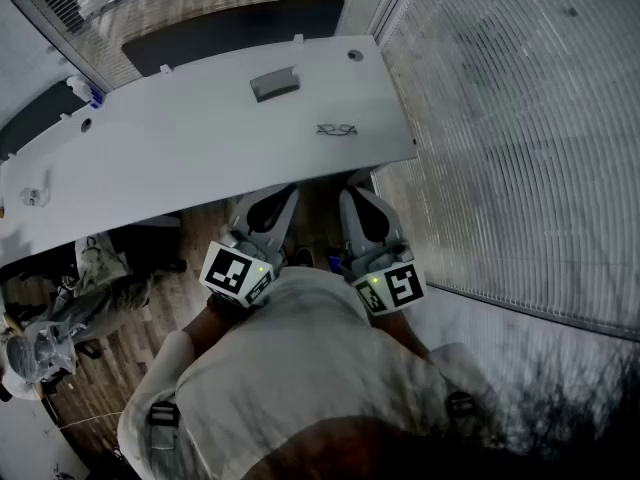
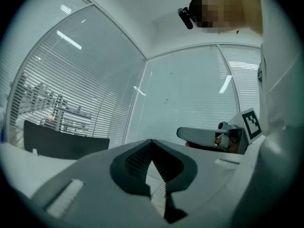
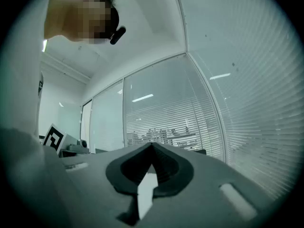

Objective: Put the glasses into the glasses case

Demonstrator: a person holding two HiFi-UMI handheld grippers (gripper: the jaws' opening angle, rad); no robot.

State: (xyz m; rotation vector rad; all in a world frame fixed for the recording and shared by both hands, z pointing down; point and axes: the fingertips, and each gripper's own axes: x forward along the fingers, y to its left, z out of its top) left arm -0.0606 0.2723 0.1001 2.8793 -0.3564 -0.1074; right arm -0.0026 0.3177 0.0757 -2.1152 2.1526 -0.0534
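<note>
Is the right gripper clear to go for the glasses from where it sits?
Probably yes: only bare table lies between the right gripper and the glasses, though its jaws are shut and must open first.

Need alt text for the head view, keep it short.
Seen from above, a person holds the left tongs and right tongs shut and empty close to the chest, pointing toward a white table. On the table lie the glasses and, farther off and apart from them, a grey glasses case, neither touched.

White shirt [image 1: 300, 368], grey left tongs [image 1: 287, 194], grey right tongs [image 1: 353, 190], marker cubes [image 1: 238, 273]
</note>
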